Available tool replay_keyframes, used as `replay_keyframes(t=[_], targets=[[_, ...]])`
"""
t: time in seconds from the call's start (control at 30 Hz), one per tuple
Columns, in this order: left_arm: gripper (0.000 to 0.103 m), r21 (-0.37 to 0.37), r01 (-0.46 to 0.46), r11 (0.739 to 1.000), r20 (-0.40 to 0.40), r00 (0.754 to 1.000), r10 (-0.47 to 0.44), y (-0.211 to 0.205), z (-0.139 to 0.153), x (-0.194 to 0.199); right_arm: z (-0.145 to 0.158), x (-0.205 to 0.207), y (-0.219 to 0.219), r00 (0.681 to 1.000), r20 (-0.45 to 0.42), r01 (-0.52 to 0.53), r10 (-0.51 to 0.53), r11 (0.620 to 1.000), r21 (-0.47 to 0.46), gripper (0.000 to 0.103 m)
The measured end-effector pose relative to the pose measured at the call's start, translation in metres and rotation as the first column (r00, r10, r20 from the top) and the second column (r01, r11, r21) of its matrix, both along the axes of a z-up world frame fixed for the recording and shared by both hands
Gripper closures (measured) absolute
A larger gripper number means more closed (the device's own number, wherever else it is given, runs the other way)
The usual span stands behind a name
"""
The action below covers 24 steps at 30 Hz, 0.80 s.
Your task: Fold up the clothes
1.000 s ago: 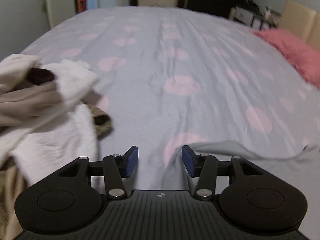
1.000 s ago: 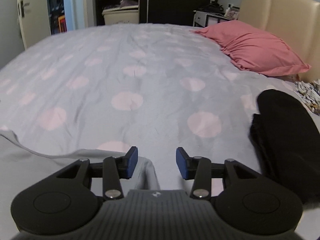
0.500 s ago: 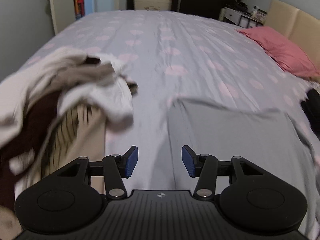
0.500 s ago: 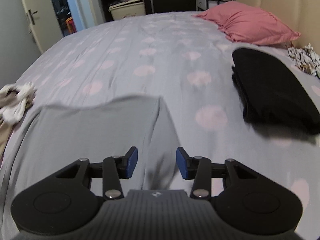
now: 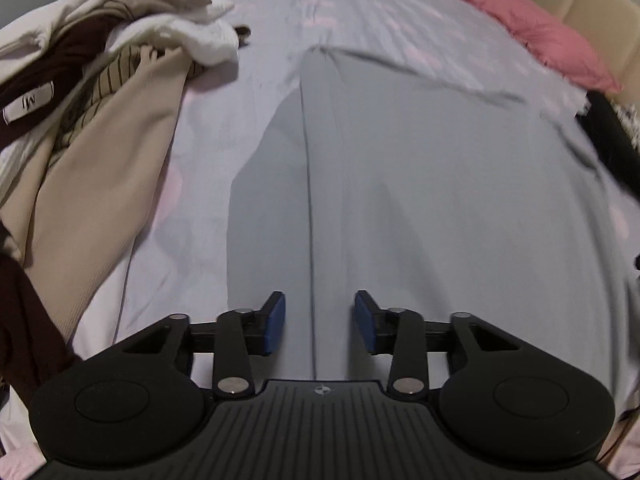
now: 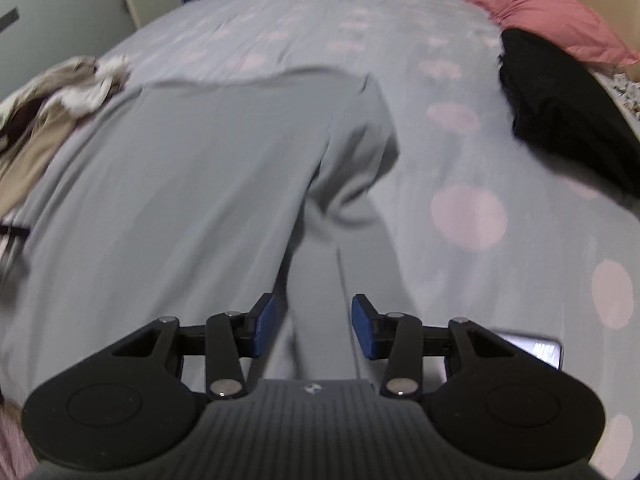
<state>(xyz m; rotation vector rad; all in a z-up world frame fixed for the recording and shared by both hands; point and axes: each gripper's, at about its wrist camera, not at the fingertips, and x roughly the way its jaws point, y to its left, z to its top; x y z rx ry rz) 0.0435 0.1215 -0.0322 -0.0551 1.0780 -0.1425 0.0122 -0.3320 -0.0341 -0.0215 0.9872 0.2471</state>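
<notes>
A grey garment [image 5: 440, 168] lies spread flat on the bed, front to back. In the left wrist view my left gripper [image 5: 320, 322] hovers over the garment's near left part, beside a long seam. Its jaws are closing, with grey cloth showing between the blue pads [image 5: 274, 322] but not pinched. In the right wrist view the grey garment [image 6: 180, 184] fills the left and middle, with a sleeve [image 6: 352, 168] folded along its right side. My right gripper [image 6: 314, 326] sits over that sleeve's near end. Its jaws are closing slightly, and the pads do not press the cloth.
A pile of unfolded clothes [image 5: 100, 92] in cream, beige and dark red lies to the left, also the pile [image 6: 52, 100]. A folded black garment [image 6: 560, 104] and a pink pillow [image 6: 540, 16] lie at the right. A lit phone [image 6: 532, 350] rests by the right gripper. The spotted bedsheet [image 5: 360, 8] stretches beyond.
Both grippers have drawn back toward the near edge of the bed, so the grey garment now fills both views. The left jaws have narrowed a little.
</notes>
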Motion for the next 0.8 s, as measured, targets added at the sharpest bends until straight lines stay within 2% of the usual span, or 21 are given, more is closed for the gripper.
replay_keyframes(t=[0.07, 0.1, 0.2, 0.33, 0.47, 0.6, 0.8], targets=[[0.075, 0.000, -0.011, 1.000, -0.009, 1.000, 0.011, 0.002, -0.004, 0.000, -0.010, -0.003, 0.000, 0.999, -0.036, -0.011, 0.010, 0.999, -0.041, 0.066], [0.081, -0.008, -0.017, 1.000, -0.015, 1.000, 0.017, 0.004, -0.006, 0.000, -0.013, -0.004, -0.002, 0.999, -0.052, -0.016, 0.014, 0.999, -0.048, 0.085], [0.094, -0.023, -0.027, 0.999, -0.028, 0.999, 0.026, 0.006, -0.009, 0.002, -0.010, -0.004, -0.012, 0.999, -0.044, 0.013, -0.015, 0.999, -0.048, 0.100], [0.101, -0.025, -0.023, 0.999, -0.023, 1.000, 0.022, 0.003, -0.007, 0.001, 0.017, -0.003, -0.039, 0.992, 0.018, 0.129, -0.129, 0.992, 0.001, 0.100], [0.102, -0.025, -0.035, 0.999, -0.006, 0.999, 0.035, 0.005, -0.002, 0.000, 0.041, 0.005, -0.080, 0.959, 0.050, 0.276, -0.278, 0.960, 0.050, 0.100], [0.102, -0.032, -0.051, 0.998, 0.000, 0.999, 0.051, 0.009, 0.003, -0.001, 0.053, 0.021, -0.124, 0.911, 0.063, 0.405, -0.407, 0.913, 0.044, 0.100], [0.102, -0.041, -0.082, 0.996, 0.007, 0.997, 0.082, 0.014, 0.007, 0.000, 0.050, 0.053, -0.182, 0.817, 0.080, 0.573, -0.572, 0.820, 0.011, 0.100]])
